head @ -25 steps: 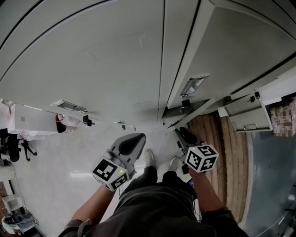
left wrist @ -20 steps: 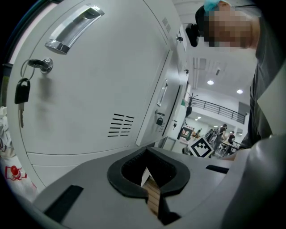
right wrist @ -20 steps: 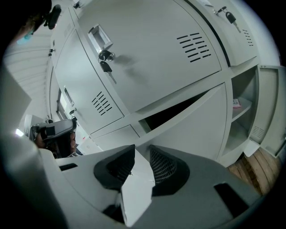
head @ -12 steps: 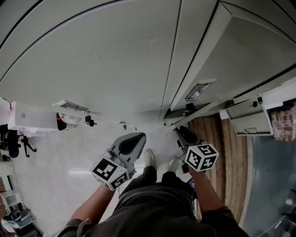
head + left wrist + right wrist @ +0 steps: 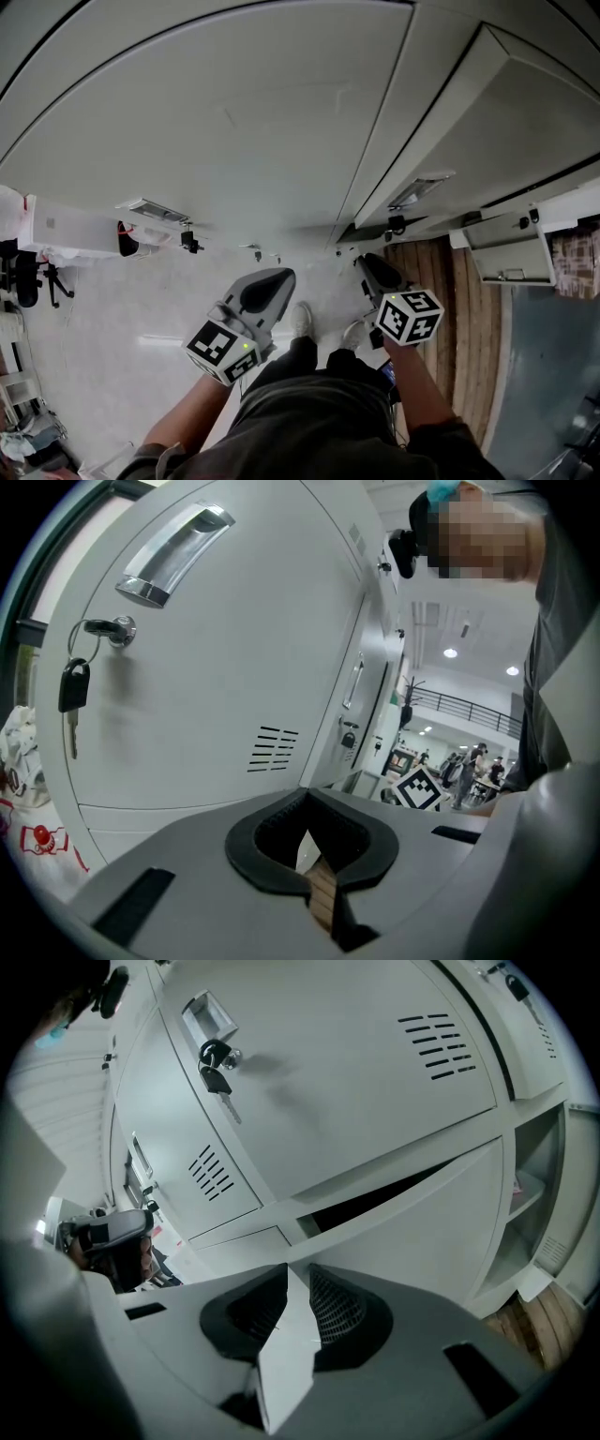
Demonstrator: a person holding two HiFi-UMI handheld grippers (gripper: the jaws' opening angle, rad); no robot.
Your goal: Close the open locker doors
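Found the large pale grey steel locker door (image 5: 511,117) at the upper right of the head view swung out from its frame, with the recessed chrome handle (image 5: 419,190) facing down. Noted below it, in the right gripper view, a lower grey locker door (image 5: 412,1232) ajar, with a dark slit along its top edge. Noted beside that an open grey compartment (image 5: 536,1190) with bare shelves. Saw a further small grey door (image 5: 511,258) standing out low at the right of the head view. Made out, in the left gripper view, a grey door with a chrome pull handle (image 5: 178,550) and a dangling black-fobbed key (image 5: 73,686), seemingly ajar as well, with a white bag printed in red (image 5: 21,761) just past its edge.

Counted several doors open and none visibly pushed home. Judged the task barely begun, with all of them left to shut.

Read the left hand-held gripper (image 5: 279,278) as closed, tips together on nothing, held near the keyed door but clear of it. Read the right hand-held gripper (image 5: 370,264) as partly apart. Caught its jaws just drawing closer, with a narrow gap left and nothing between them. Placed it pointing toward the lower ajar door, not touching it, above the pale floor (image 5: 141,319) and brown wooden boards (image 5: 441,291).
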